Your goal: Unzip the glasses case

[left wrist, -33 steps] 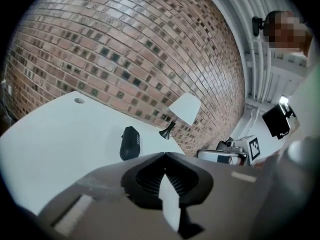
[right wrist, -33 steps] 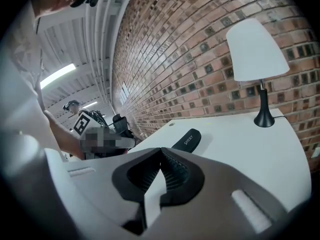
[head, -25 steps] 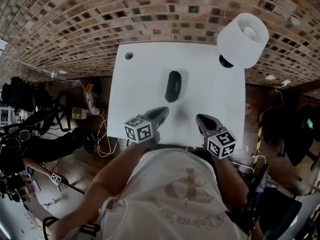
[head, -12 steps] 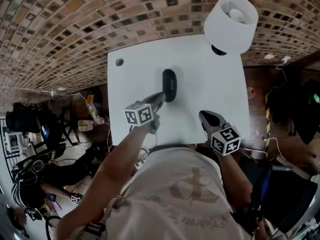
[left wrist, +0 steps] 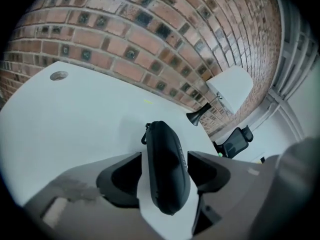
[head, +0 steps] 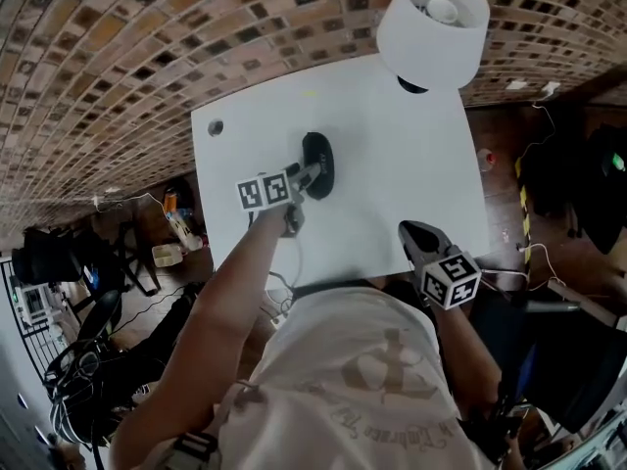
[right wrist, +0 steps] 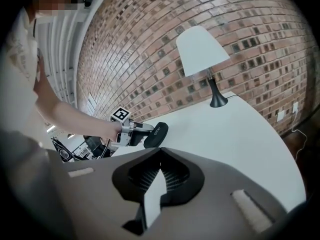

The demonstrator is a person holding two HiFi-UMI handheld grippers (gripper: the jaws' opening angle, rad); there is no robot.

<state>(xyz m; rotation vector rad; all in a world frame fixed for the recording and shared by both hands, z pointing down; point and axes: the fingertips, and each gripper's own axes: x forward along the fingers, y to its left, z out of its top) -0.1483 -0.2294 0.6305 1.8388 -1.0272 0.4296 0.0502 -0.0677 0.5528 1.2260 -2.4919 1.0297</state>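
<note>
The black glasses case (head: 316, 164) lies flat on the white worktop (head: 392, 184), in its left-middle part, well apart from the white-shaded lamp (head: 433, 13) at the far right corner and nearer to the small round hole (head: 216, 126) at the far left corner. The left gripper (head: 310, 174) reaches out over the worktop to it, angled downward, and its jaws have just been opening. In the left gripper view the case (left wrist: 166, 166) sits lengthwise between the spread jaws of that gripper (left wrist: 164, 160), running along the line it points. The near end of the case reaches back between the two pads and the far end sticks out past the tips toward the brick wall. The pads flank its sides closely without clamping it. A small dark pull or loop (left wrist: 145, 134) shows at the far left end of the case. The right gripper (head: 416, 235) hangs over the near edge of the worktop on the right side, well apart from the case. Its own view shows this gripper (right wrist: 160, 150) with jaws pressed together on nothing, and beyond them the case (right wrist: 156, 134) and the lamp (right wrist: 201, 49).
</note>
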